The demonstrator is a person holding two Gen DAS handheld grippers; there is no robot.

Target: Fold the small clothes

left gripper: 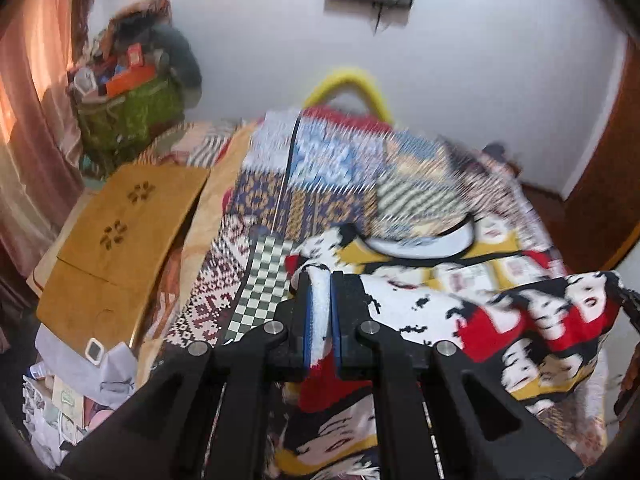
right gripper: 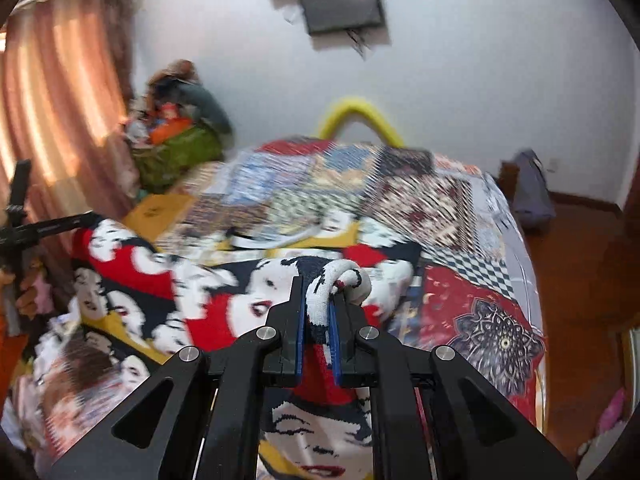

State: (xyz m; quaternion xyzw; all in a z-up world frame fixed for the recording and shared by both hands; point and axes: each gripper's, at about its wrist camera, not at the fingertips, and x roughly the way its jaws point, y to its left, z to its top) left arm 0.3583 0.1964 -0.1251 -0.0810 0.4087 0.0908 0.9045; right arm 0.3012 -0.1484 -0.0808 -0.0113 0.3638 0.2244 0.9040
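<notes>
A small knit garment (left gripper: 532, 312) printed with women's faces in red, white, black and yellow hangs over the patchwork bed. My left gripper (left gripper: 320, 276) is shut on one edge of it, white fabric pinched between the blue pads. My right gripper (right gripper: 320, 284) is shut on another edge of the garment (right gripper: 224, 292), with a rolled white hem bulging above the fingertips. The cloth is stretched between both grippers and lifted. Its white collar (left gripper: 424, 242) lies further back on the bed. The left gripper's frame shows at the left of the right wrist view (right gripper: 24, 224).
A patchwork quilt (left gripper: 320, 184) covers the bed. A wooden lap table (left gripper: 120, 240) lies at the bed's left edge. A green bag (left gripper: 128, 112) full of items stands by the curtain. A yellow hoop (left gripper: 352, 84) is at the headboard. Wooden floor (right gripper: 580, 280) is to the right.
</notes>
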